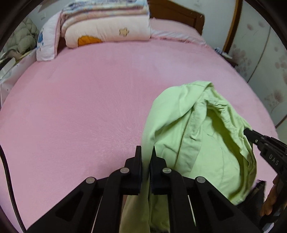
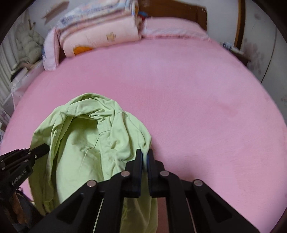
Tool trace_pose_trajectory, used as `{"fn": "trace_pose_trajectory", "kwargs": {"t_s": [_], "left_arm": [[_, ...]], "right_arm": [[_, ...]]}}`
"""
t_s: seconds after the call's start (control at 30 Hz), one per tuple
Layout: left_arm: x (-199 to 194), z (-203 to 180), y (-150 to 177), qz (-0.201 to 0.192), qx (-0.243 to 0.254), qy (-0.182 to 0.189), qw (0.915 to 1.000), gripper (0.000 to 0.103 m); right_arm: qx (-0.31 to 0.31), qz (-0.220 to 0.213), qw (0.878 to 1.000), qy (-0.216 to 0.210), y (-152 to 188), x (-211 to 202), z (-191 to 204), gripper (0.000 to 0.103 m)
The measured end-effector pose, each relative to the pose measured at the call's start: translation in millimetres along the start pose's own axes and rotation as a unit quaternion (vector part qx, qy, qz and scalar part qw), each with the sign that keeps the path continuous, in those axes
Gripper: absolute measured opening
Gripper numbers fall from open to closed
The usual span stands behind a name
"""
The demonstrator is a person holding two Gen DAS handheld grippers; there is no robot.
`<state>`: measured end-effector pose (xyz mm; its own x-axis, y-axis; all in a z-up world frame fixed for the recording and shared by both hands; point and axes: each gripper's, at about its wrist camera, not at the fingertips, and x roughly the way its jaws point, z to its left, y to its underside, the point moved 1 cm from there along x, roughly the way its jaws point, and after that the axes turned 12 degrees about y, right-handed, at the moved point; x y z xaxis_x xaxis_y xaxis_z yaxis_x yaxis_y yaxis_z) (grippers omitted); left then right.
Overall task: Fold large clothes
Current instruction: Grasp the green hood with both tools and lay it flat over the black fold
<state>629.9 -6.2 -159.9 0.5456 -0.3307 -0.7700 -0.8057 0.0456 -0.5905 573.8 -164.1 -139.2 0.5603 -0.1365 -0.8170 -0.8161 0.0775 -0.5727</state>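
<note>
Right now you have the green garment (image 1: 197,136) pinched at two points, one in each hand, and it hangs bunched between them over the near edge of the bed (image 1: 80,107). Your left tongs (image 1: 146,152) are pressed together on a fold of the cloth, which runs down between the two fingers and out below them. Your right tongs (image 2: 145,155) are likewise squeezed on an edge of the same cloth, with a strip of green trailing under them. From each camera you can see the other tool biting the far side of the bundle, so the two grips sit on opposite edges.

By my reading you are at the lift-and-spread step, and no fold has been made yet: the garment is a crumpled pouch, its inner side open towards you, and I cannot tell which part is collar, hem or sleeve.

Next, draw your hands apart until the cloth pulls taut, then carry it forward and lay it flat on the pink sheet. Keep both grips tight while you do so, since a slack pinch would let one edge slip.

Further on, the bed's middle lies bare, with room to spread. At the far end sit stacked quilts (image 1: 107,23) and a pillow (image 1: 47,43) against the headboard (image 1: 177,14); stay short of them.
</note>
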Motion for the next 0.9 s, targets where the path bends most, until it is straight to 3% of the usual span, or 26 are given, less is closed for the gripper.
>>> {"fn": "trace_pose_trajectory", "kwargs": {"t_s": [0.17,0.27,0.37,0.5,0.6,0.77,0.9], "left_arm": [[-86,-8,35,-0.041,0.015,0.031,0.9986,0.005],[-123,-16,68,-0.049,0.015,0.053,0.9973,0.005],[-151,-18,108,-0.051,0.014,0.065,0.9964,0.005],[-158,-18,164,-0.028,0.013,0.069,0.9972,0.005],[-149,-14,206,0.008,0.0,0.072,0.9974,0.005],[-123,-3,262,0.08,-0.043,0.066,0.9937,0.006],[-132,0,277,0.088,-0.056,0.068,0.9923,0.008]], "right_arm": [[0.017,-0.078,0.997,-0.023,22,-83,-25,0.004],[0.006,-0.111,0.993,-0.028,53,-126,-34,0.004],[-0.024,-0.145,0.989,-0.014,94,-161,-35,0.004],[-0.065,-0.175,0.982,0.012,152,-185,-29,0.004],[-0.082,-0.164,0.982,0.038,190,-181,-24,0.004],[-0.106,-0.096,0.988,0.052,238,-159,-19,0.005],[-0.109,-0.042,0.992,0.052,262,-155,-29,0.005]]}}
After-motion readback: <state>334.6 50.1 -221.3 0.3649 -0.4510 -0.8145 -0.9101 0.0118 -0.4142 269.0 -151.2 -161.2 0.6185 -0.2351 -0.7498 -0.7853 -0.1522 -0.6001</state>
